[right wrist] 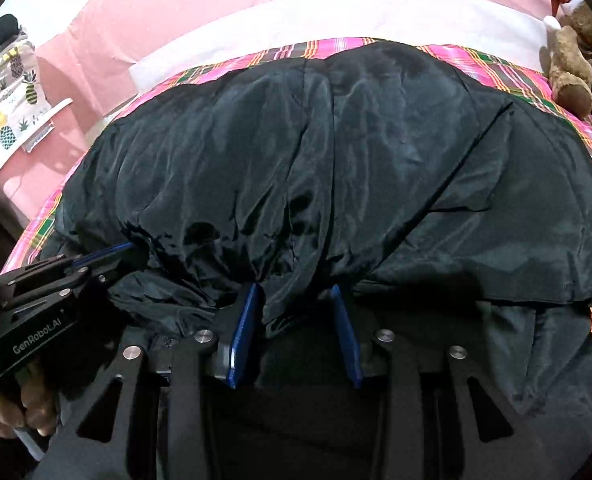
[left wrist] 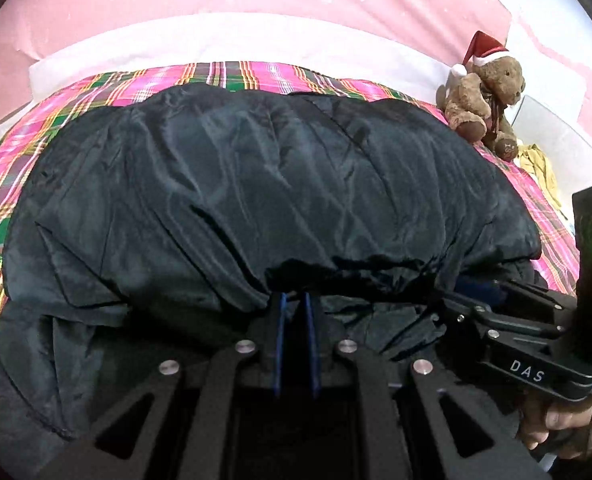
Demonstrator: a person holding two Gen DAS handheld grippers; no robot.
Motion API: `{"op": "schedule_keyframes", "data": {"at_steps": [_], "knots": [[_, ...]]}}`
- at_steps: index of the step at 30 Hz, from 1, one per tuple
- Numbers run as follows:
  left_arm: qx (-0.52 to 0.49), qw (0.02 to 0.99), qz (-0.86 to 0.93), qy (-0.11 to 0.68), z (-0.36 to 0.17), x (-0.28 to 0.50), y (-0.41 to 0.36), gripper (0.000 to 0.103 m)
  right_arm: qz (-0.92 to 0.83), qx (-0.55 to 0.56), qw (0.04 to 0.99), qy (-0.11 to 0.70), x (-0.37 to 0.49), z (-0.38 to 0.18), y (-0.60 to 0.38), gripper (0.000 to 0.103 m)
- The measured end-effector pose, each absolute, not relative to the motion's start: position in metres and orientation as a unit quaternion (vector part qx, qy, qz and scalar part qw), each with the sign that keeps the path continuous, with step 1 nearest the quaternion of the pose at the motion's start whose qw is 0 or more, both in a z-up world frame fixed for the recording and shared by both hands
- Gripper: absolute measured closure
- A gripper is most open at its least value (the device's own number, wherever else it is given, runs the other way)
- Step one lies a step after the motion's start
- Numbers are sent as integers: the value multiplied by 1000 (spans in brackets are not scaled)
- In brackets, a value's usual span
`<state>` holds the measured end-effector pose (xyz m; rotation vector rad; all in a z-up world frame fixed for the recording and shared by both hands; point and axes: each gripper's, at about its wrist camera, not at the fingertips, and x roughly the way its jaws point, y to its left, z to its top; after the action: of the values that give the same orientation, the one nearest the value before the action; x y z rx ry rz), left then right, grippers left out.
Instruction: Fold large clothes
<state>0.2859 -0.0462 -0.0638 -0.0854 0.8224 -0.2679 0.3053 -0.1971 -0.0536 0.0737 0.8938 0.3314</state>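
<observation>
The left hand-held gripper (left wrist: 296, 300) is pressed nearly together on a thin gathered edge of the black jacket (left wrist: 255, 184); the right hand-held gripper (right wrist: 296, 296) pinches a thicker bunch of the same edge, blue pads (right wrist: 247, 320) partly apart. Both likely hold that edge taut so a fold lays evenly. The jacket lies on the bed just ahead of the 2 grippers, its long axis running side to side across them. Beyond it show the plaid blanket (left wrist: 255, 74) and, far right, a teddy bear (left wrist: 484, 100).

Jacket (left wrist: 255, 184) on bedspread (left wrist: 95, 92), teddy bear (left wrist: 484, 100) beside
</observation>
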Motion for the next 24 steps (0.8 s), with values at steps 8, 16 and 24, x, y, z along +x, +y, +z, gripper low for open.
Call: {"op": "schedule_keyframes", "data": {"at_steps": [8, 16, 24], "knots": [[-50, 909, -105, 399, -35, 254, -39, 91, 145, 50, 898, 413, 267, -17, -212, 60], [-48, 919, -103, 377, -5, 178, -33, 91, 144, 70, 915, 370, 177, 19, -225, 60], [-52, 924, -128, 355, 4, 94, -31, 89, 144, 59, 918, 364, 101, 24, -231, 47]]}}
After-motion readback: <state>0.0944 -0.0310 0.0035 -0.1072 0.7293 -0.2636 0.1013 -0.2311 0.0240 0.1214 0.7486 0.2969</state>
